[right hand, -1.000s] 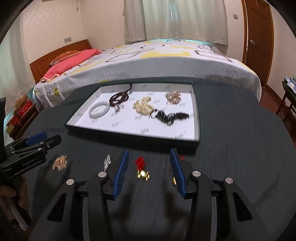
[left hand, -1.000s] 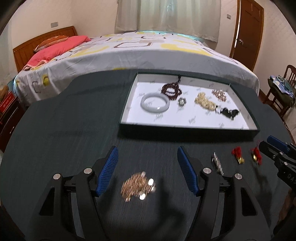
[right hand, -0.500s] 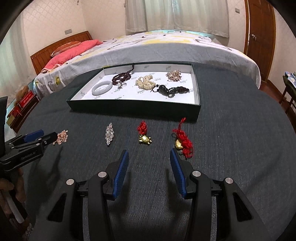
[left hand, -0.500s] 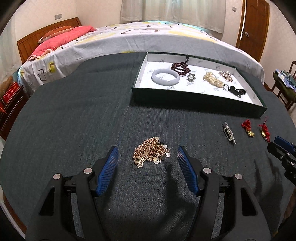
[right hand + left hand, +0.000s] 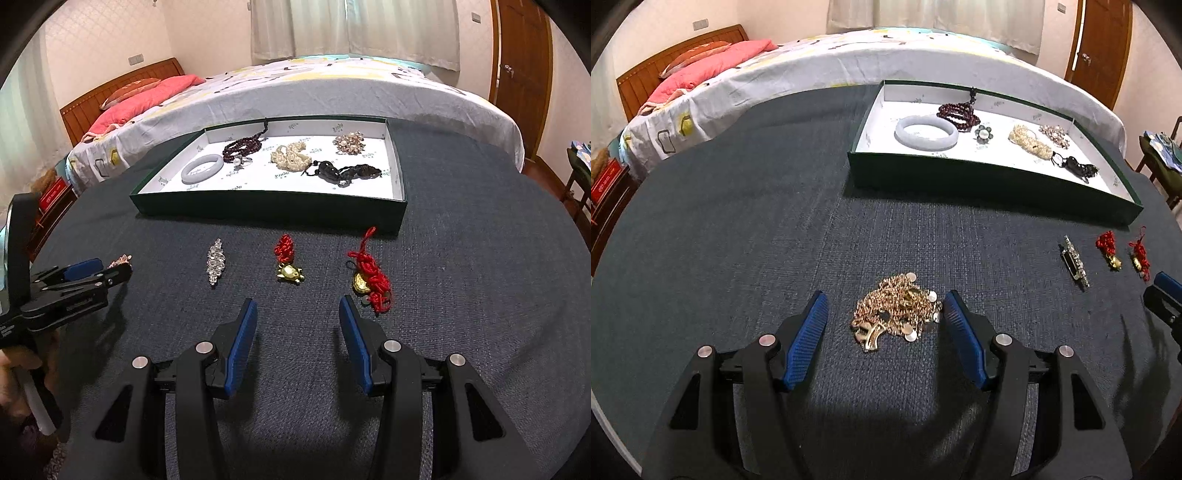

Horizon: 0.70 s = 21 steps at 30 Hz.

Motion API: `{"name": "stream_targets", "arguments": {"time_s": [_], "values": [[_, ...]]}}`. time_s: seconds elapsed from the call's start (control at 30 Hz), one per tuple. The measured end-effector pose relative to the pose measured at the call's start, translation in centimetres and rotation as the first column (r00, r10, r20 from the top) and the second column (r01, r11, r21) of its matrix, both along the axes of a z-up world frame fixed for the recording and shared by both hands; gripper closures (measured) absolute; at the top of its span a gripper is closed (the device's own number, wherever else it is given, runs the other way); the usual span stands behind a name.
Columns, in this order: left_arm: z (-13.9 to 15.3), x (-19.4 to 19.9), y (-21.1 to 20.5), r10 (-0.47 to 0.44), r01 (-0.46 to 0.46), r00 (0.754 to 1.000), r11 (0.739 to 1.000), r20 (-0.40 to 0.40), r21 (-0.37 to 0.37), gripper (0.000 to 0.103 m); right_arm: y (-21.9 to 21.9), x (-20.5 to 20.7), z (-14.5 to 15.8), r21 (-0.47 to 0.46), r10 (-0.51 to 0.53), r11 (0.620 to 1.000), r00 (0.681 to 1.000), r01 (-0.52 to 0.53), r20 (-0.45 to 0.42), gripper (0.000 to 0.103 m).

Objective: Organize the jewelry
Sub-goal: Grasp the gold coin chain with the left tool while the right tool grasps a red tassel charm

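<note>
Gold chain heap [image 5: 896, 312] sits right between my left gripper [image 5: 882, 320] fingers on the dark cloth table [image 5: 738, 229], jaws spread wide on either side of it and nothing clamped, so I read this as the approach for a pick. Its far pad looks close to the coin charms while the near pad stands a little off, so I'd want to centre before I squeeze, then come down low enough to catch the bulk of the links and not just a loose strand. Moving along the row, the crystal brooch [image 5: 215, 261] lies flat, then the red-knotted gold turtle charm [image 5: 289, 266], then the red-cord gold charm [image 5: 370, 277], all loose on the cloth. My right gripper [image 5: 298, 318] hangs released and empty, just short of the gap between those two charms, its right pad close beside the red cord. Behind everything, the green tray [image 5: 266, 210] already holds a pale bangle [image 5: 202, 169], dark beads, pearly clusters and a black piece, so I judge about half the job done. Next up: close on the chain, lift cleanly, carry it to a bare patch of the tray.
</note>
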<state>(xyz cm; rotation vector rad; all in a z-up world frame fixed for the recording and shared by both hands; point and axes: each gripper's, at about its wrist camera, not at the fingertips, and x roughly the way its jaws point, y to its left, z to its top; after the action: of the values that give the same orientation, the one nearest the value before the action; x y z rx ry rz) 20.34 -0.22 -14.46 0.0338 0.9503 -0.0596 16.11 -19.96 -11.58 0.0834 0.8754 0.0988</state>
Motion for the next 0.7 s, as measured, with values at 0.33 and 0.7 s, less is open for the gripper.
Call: {"name": "stream_targets", "arguments": {"time_s": [0.33, 0.7], "values": [[0.24, -0.16, -0.61, -0.071, 0.071, 0.997, 0.997, 0.01, -0.022, 0.078, 0.1, 0.07, -0.21, 0.003, 0.006, 1.0, 1.0, -0.006, -0.002, 0.057], [0.63, -0.34, -0.06, -0.085, 0.086, 0.996, 0.994, 0.022, -0.066, 0.092, 0.17, 0.0, -0.25, 0.006, 0.005, 1.0, 1.0, -0.005, -0.002, 0.057]]}}
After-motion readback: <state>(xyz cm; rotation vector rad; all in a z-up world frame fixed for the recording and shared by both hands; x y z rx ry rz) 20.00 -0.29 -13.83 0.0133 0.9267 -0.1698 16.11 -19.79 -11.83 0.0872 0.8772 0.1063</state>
